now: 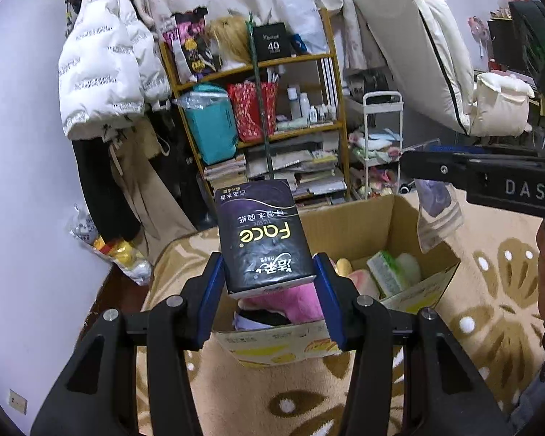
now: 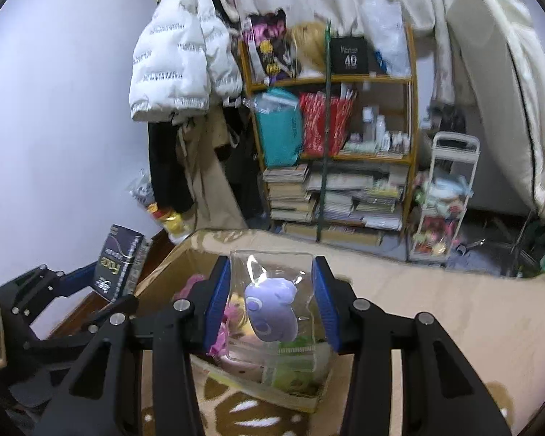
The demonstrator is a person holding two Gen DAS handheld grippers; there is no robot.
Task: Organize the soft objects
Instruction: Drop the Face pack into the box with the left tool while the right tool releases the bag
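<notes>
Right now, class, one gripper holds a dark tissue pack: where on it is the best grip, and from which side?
Grip the tissue pack across its two long narrow sides near one end, coming end-on, as the left gripper does. Those sides are flat and parallel, so the pads sit square.

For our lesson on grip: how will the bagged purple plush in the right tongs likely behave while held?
The bag looks glossy, so it may slip. The plush looks soft, probably light and squashy. The bag hangs loose below the right tongs, so it will likely flop.
</notes>
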